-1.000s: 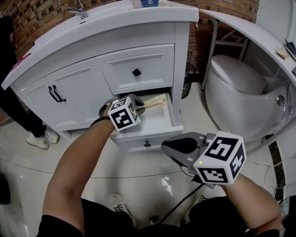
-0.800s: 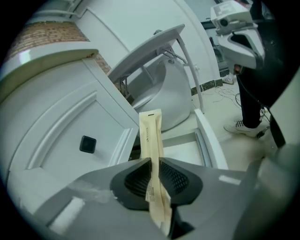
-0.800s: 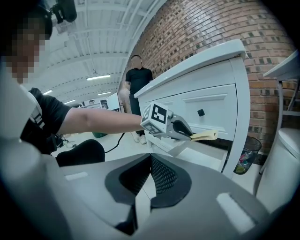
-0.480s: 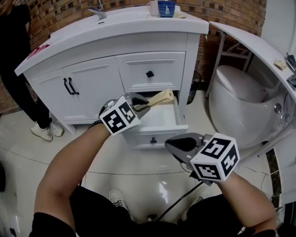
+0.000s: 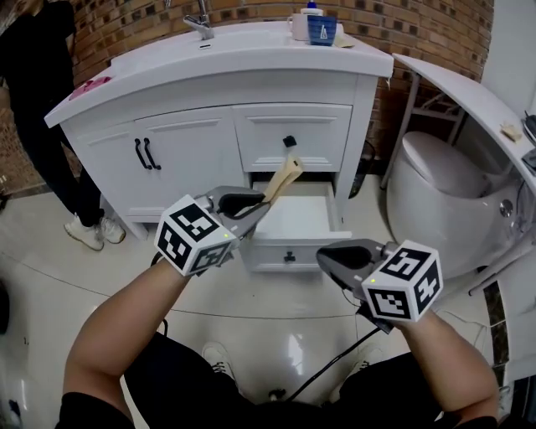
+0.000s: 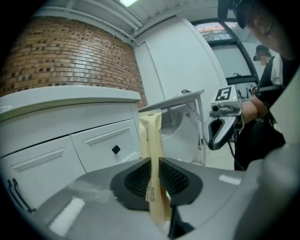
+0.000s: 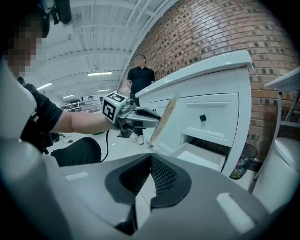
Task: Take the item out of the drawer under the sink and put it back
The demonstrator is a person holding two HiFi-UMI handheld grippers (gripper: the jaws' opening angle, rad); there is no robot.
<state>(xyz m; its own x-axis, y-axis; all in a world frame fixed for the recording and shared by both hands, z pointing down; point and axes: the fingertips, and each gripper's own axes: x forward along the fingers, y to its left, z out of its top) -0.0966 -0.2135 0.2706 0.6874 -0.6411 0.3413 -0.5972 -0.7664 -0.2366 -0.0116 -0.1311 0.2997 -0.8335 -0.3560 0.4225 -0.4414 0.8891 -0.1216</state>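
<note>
Head view: white vanity (image 5: 184, 92), open drawer (image 5: 297, 219), brick wall (image 5: 419, 21), glossy floor (image 5: 50, 276).

L gripper (image 5: 261, 206) held up, arm extended, jaws pinching packet (image 5: 283, 178); R gripper (image 5: 325, 258) lower, jaws together, empty.

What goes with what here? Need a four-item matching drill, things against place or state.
Things:
1. beige packet
2. lower drawer
3. right tongs
4. blue cup

Place or state:
A. on the countertop
B. pulled open
C. clamped in the left tongs
D. shut, nothing between them

Pairs: 1-C, 2-B, 3-D, 4-A
</note>
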